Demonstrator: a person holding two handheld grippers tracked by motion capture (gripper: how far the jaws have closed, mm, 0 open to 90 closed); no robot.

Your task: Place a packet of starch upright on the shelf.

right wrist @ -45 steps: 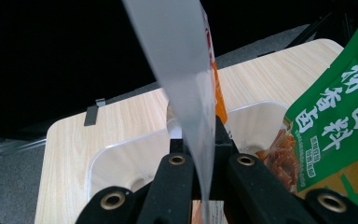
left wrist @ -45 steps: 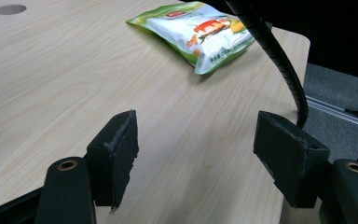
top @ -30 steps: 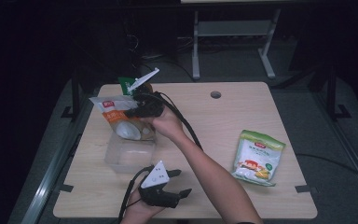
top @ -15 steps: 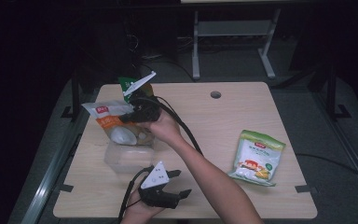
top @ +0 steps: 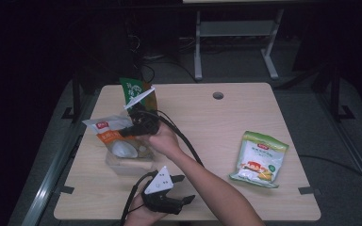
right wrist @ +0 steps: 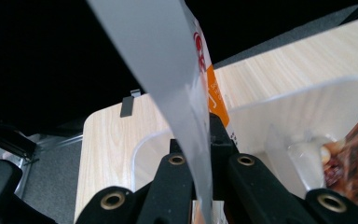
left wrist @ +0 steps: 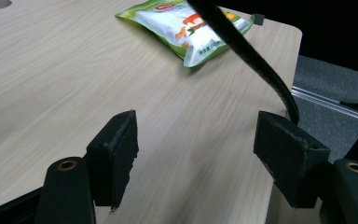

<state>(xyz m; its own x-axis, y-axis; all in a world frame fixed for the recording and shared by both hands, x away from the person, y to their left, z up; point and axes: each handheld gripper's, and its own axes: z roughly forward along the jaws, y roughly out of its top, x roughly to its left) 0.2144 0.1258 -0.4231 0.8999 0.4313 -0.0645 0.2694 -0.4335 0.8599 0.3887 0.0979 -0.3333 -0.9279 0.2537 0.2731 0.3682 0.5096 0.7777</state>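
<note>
My right gripper (top: 128, 131) is shut on the top edge of an orange and white snack pouch (top: 107, 135). The pouch hangs into a clear plastic container (top: 131, 162) at the table's left. In the right gripper view the jaws (right wrist: 200, 140) pinch the pouch's silver edge (right wrist: 168, 70) above the container's wall (right wrist: 307, 102). My left gripper (top: 186, 188) rests near the front edge of the table, open, with nothing between its jaws (left wrist: 196, 154).
A green pouch (top: 135, 89) stands just behind the right gripper. A green and white snack bag (top: 259, 157) lies flat at the right of the wooden table (top: 207, 122); it lies ahead in the left gripper view (left wrist: 186, 28), crossed by a black cable (left wrist: 242, 46).
My right gripper has sunk and shifted left with the pouch, bringing it lower into the clear container. The left gripper has stayed where it was.
</note>
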